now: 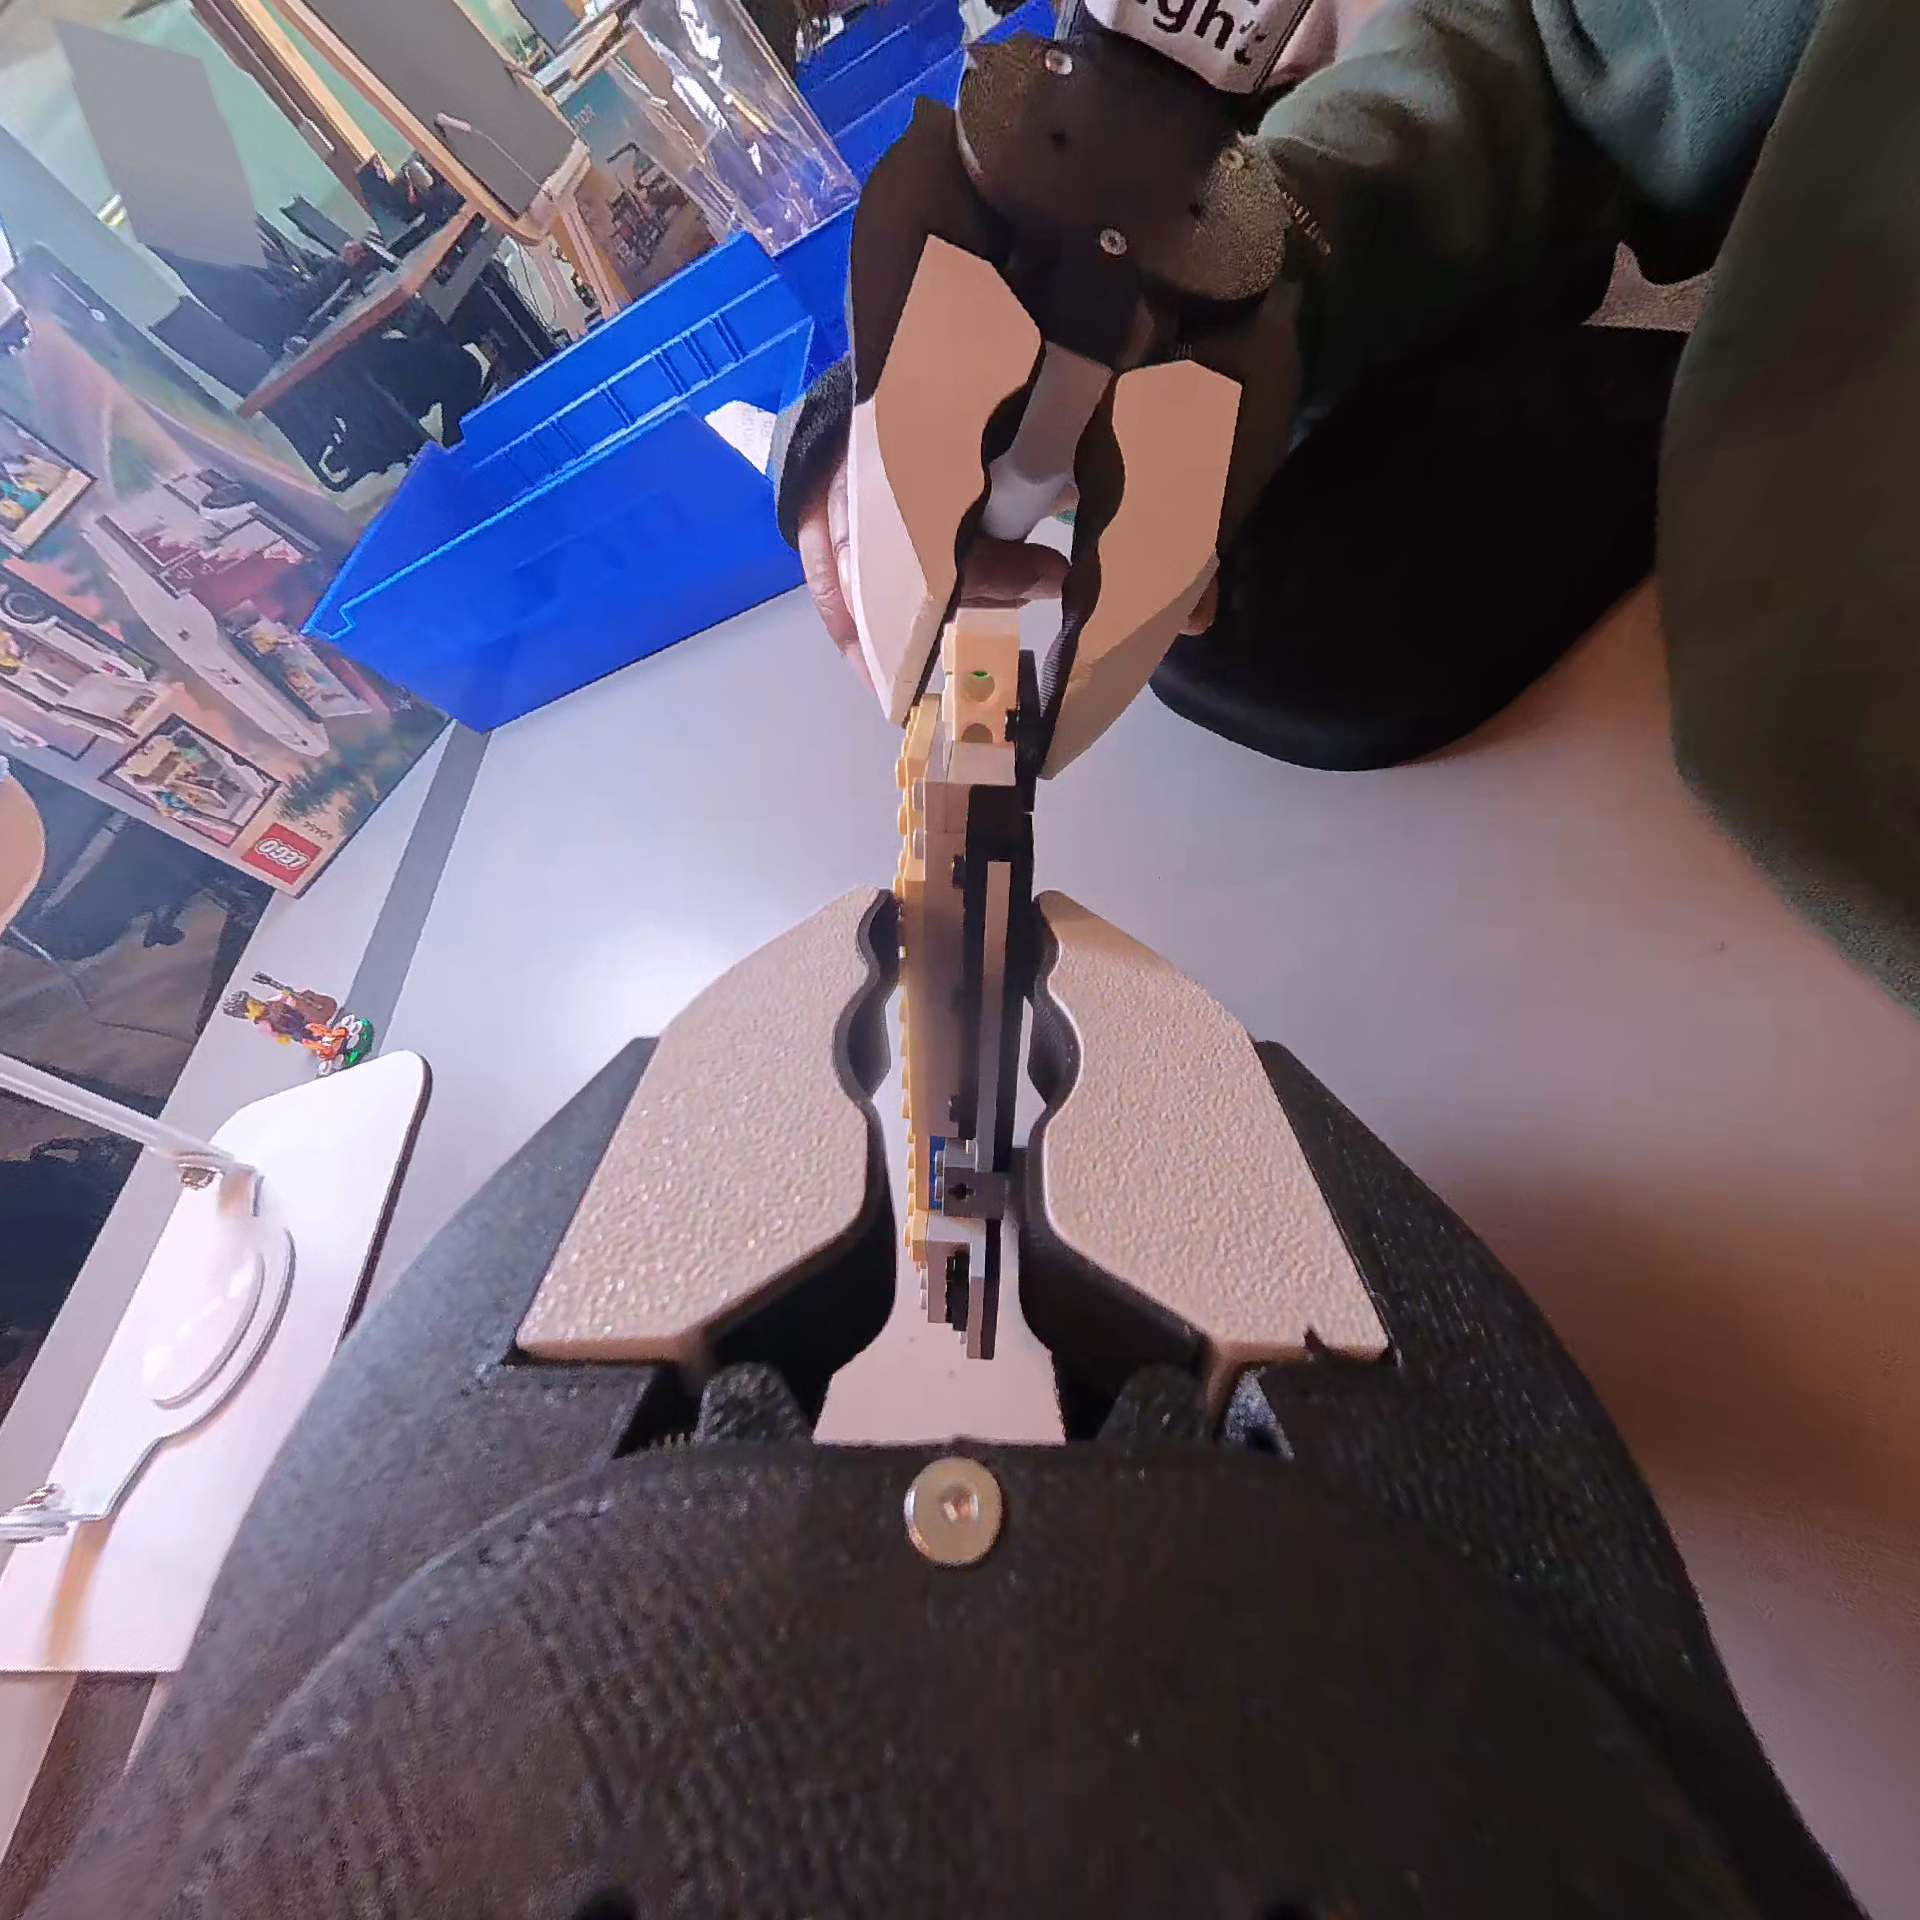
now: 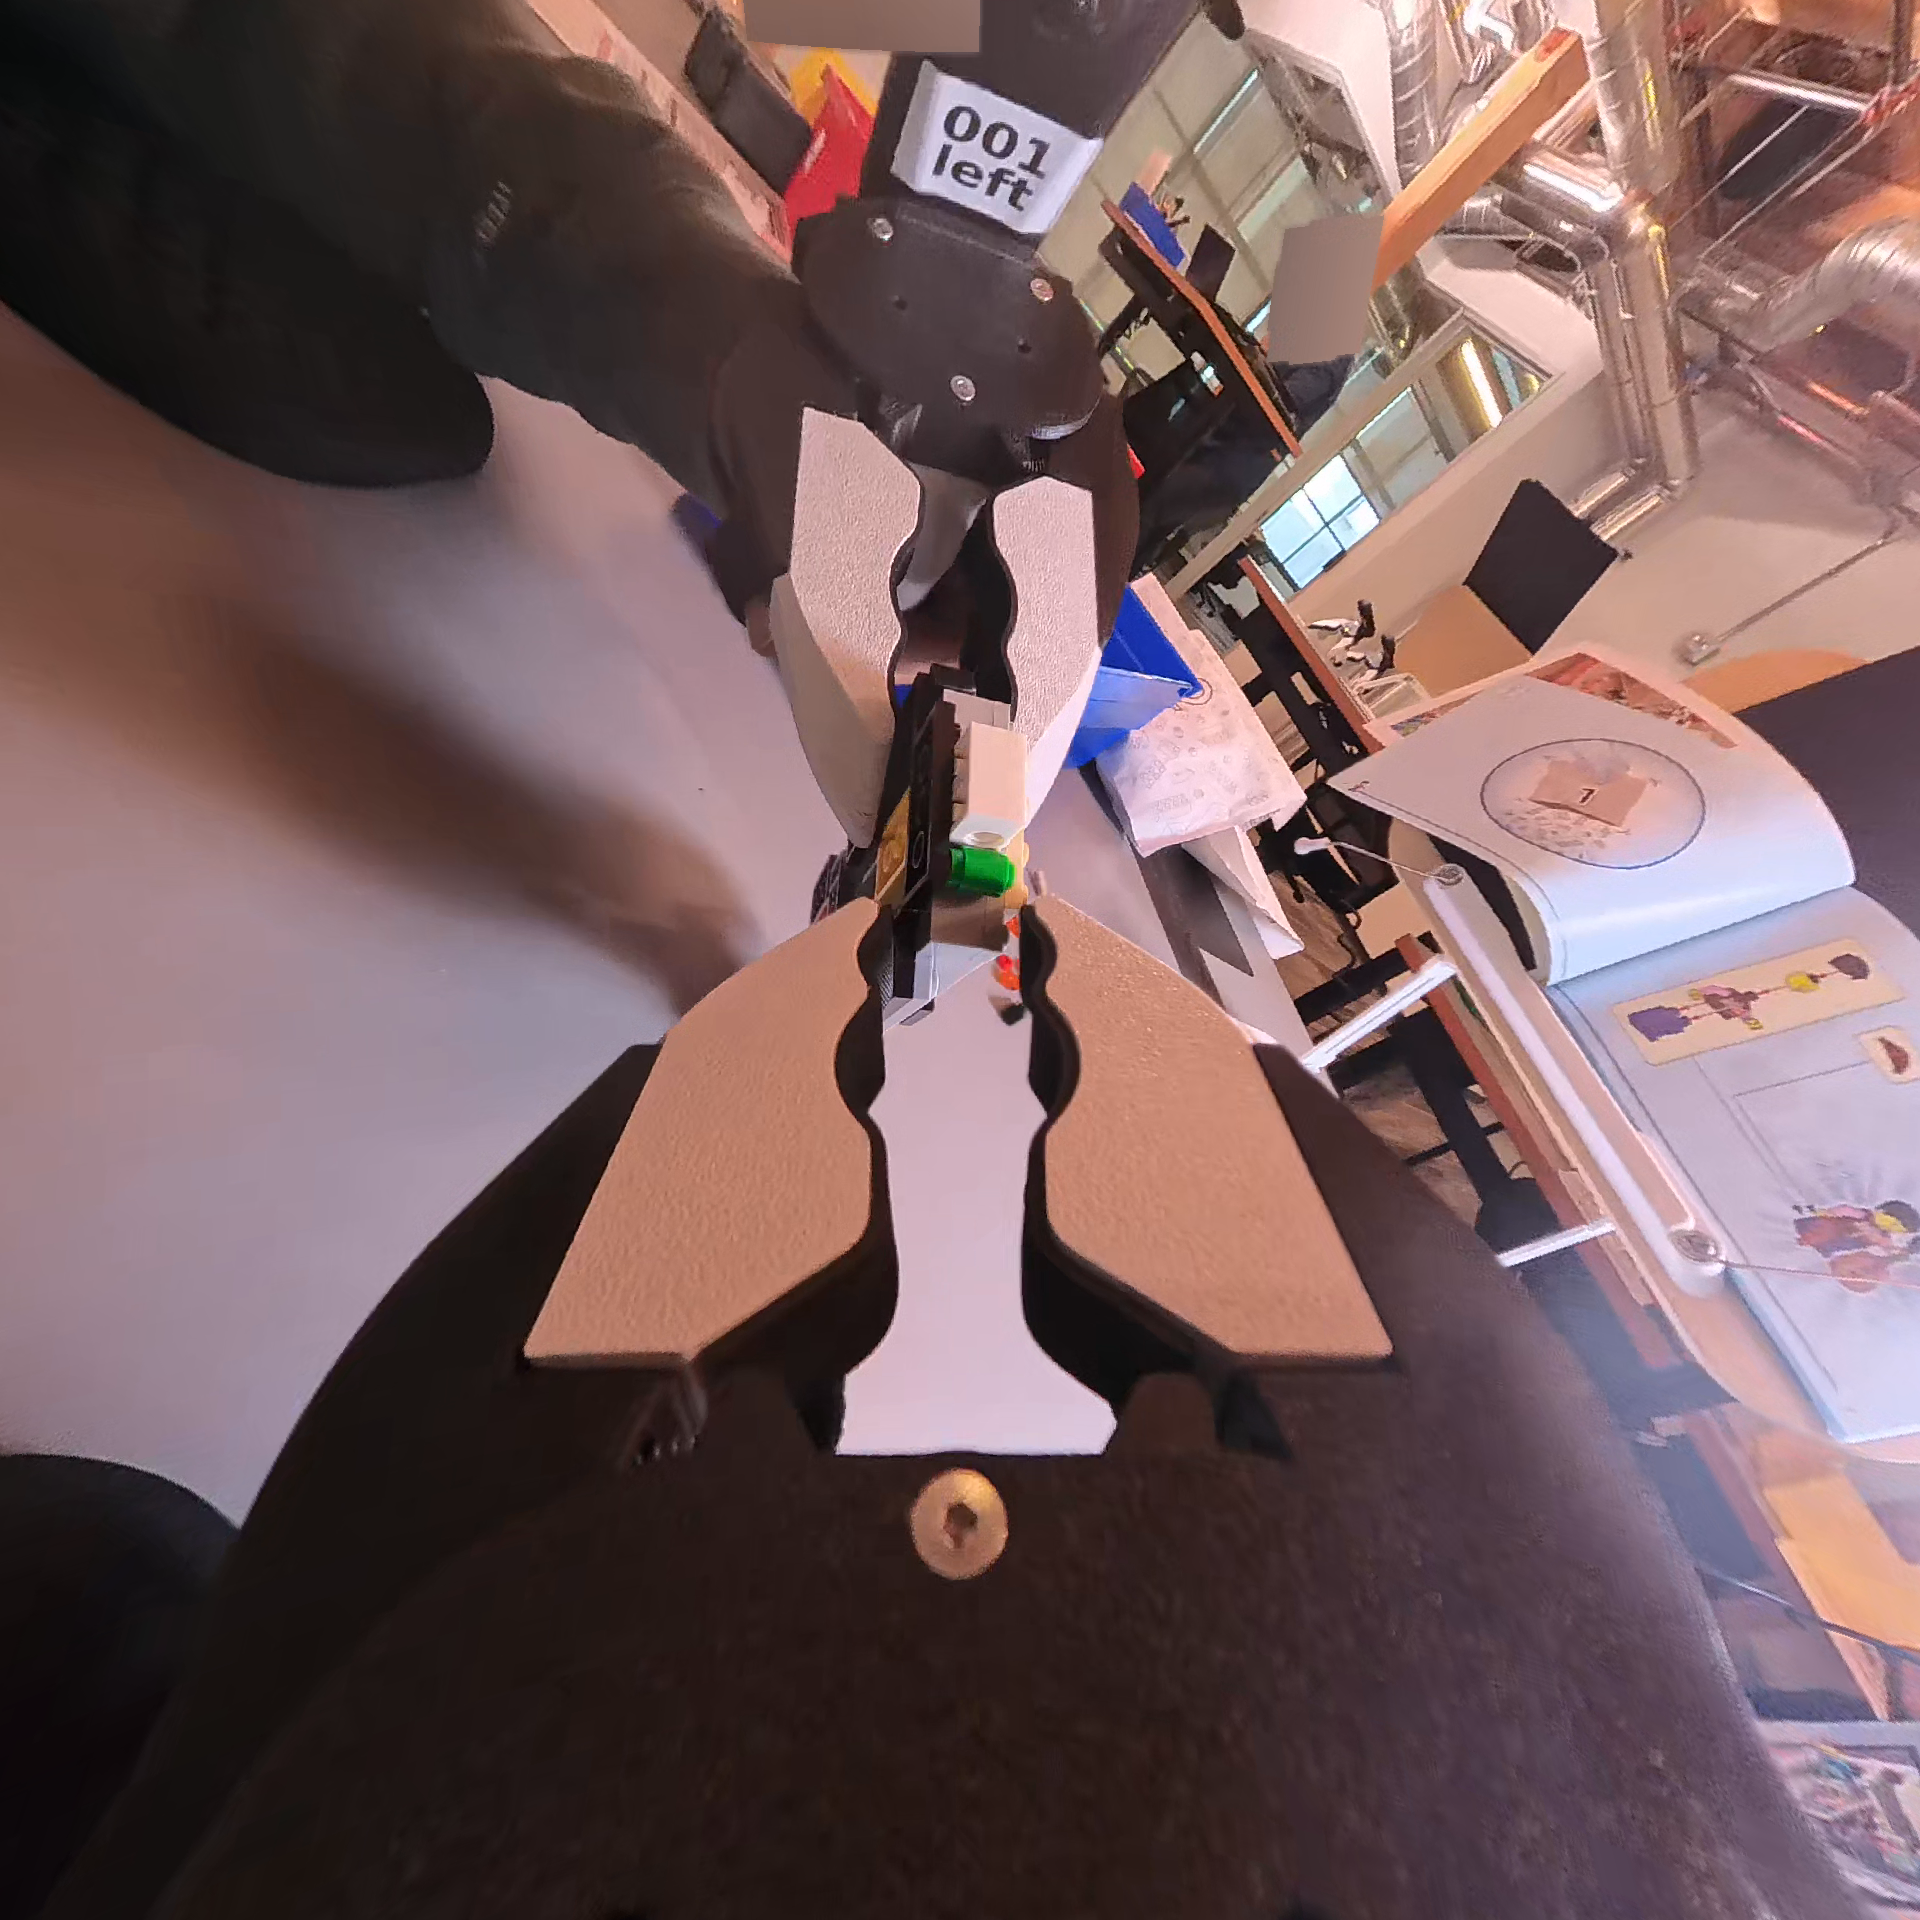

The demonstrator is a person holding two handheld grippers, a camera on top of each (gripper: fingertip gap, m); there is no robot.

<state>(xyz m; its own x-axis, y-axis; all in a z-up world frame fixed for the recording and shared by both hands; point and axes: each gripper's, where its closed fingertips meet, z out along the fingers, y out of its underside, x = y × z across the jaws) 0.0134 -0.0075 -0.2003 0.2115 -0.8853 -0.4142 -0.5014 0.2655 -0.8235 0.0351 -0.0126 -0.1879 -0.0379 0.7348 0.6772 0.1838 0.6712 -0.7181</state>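
Gripper left (image 1: 961, 914) is seen pinching a flat brick assembly (image 1: 961, 987) of tan, black and grey plates, held edge-on between its two fingers, with both pads pressed against the faces. From the opposite end, gripper right (image 2: 951, 914) reaches the same assembly (image 2: 935, 831): one finger lies against the black plate, while a small gap seems to remain beside the other finger, so whether it grips or merely brackets the piece cannot be told. A green stud (image 2: 982, 868) and a white brick (image 2: 992, 784) are already seated on the assembly, so part of the building appears done; how much is left cannot be judged.

The assembly is held in the air above a pale grey surface (image 1: 644, 831). On that surface a blue bin (image 1: 582, 561), a printed toy box (image 1: 156, 665) and a few small figures (image 1: 312, 1023) are found near the left edge. An open instruction booklet (image 2: 1714, 935) on a stand is seen to the right, with a printed paper bag (image 2: 1205, 769) near it. Beyond, desks, windows and bare ceiling ducts of a workshop-like room are visible.
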